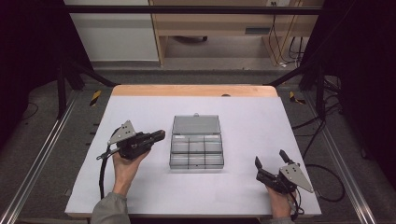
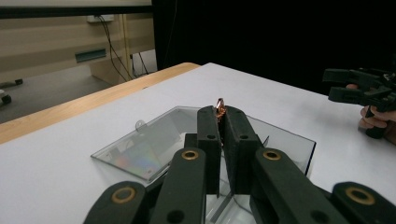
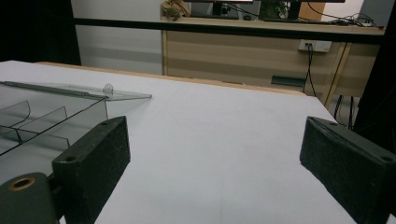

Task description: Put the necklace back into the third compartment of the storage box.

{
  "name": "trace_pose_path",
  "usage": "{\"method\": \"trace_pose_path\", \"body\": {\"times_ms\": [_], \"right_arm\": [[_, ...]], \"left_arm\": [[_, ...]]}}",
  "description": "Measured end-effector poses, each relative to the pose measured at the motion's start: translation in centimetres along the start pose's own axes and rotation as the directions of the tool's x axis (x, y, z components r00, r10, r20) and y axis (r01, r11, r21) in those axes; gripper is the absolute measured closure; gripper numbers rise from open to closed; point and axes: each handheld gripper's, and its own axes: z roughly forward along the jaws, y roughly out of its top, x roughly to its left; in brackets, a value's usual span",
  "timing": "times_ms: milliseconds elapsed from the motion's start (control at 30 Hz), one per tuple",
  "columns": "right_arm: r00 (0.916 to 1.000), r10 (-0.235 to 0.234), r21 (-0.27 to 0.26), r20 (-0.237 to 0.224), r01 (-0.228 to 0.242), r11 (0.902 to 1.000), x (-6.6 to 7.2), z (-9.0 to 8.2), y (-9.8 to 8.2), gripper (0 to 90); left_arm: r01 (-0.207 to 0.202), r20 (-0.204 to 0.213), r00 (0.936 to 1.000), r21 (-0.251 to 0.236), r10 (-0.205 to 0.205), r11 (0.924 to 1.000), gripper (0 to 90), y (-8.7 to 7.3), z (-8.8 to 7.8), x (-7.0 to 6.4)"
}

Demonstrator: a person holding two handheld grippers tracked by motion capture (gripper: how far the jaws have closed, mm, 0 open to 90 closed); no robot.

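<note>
Left tongs held level above the white surface, tips pointing at the left edge of the clear compartment box. Pressed together on a small copper-coloured piece, seen in the left gripper view poking up between the tips; too small to identify further. Piece thus carried at the box's left side, over or just beside its near-left compartments; exact compartment not discernible. Box lay mid-surface, lid swung open and flat behind it. Right tongs spread wide, nothing between them, resting low near the front right corner of the surface, well apart from the box. Box's open lid visible at left in the right gripper view.
</note>
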Motion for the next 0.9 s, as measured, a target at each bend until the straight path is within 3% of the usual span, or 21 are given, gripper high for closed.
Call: {"method": "trace_pose_path", "body": {"times_ms": [200,433,900], "right_arm": [[1.0000,0.001,0.003,-0.001,-0.001,1.0000,0.0,0.0,0.0,8.9],[1.0000,0.002,0.003,-0.003,-0.002,1.0000,0.0,0.0,0.0,8.9],[1.0000,0.001,0.004,-0.006,-0.001,1.0000,0.0,0.0,0.0,8.8]], "left_arm": [[-0.041,-0.024,0.9988,0.047,0.042,0.9981,85.0,0.7,2.7,-1.4],[-0.036,-0.002,0.9993,0.076,0.037,0.9964,85.0,0.9,6.0,-2.6],[-0.017,0.051,0.9986,0.152,0.009,0.9882,85.0,0.8,10.8,-3.1]]}}
